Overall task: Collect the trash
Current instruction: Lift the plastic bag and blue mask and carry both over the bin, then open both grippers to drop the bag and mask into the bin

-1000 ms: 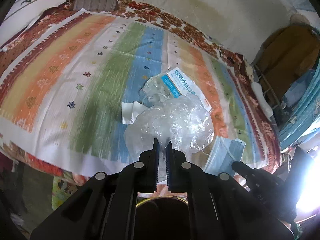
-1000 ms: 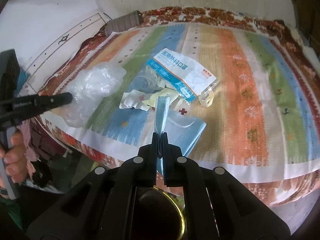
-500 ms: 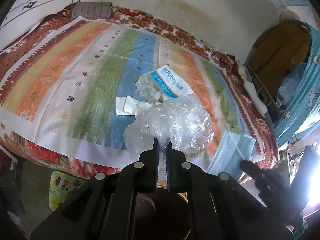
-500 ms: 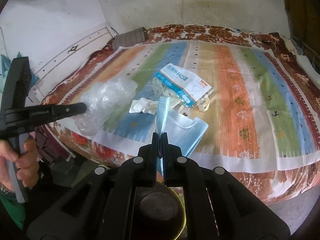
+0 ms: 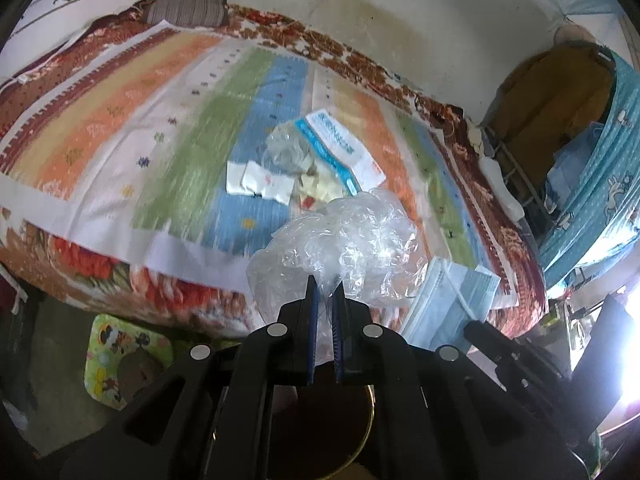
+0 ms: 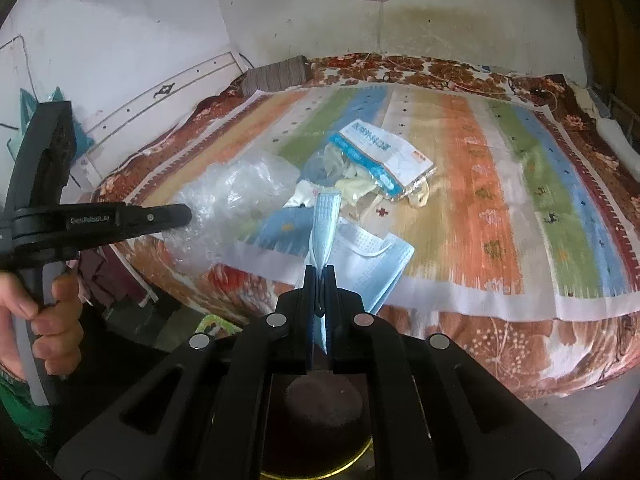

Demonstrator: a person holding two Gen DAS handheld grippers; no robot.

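My left gripper [image 5: 324, 292] is shut on a crumpled clear plastic bag [image 5: 340, 244], held in the air off the bed's near edge; the bag also shows in the right wrist view [image 6: 236, 196]. My right gripper [image 6: 319, 280] is shut on blue face masks [image 6: 324, 220], which hang beyond the bed edge and also show in the left wrist view [image 5: 448, 300]. On the striped bedspread [image 5: 160, 128] lie a blue-and-white mask packet [image 5: 340, 148], white paper scraps [image 5: 260, 180], yellowish scraps [image 6: 356, 192] and a small clear wrapper [image 5: 284, 148].
A grey striped pillow [image 5: 188, 10] lies at the bed's far end by the wall. A green patterned stool [image 5: 120, 352] stands on the floor below the bed edge. Clothes and a blue curtain [image 5: 592, 184] hang at the right. A dark round container [image 6: 320, 404] sits below my right gripper.
Both grippers have pulled back and away from the bed with their loads. The bag and the masks have come off the bedspread past its near edge. More floor shows below.
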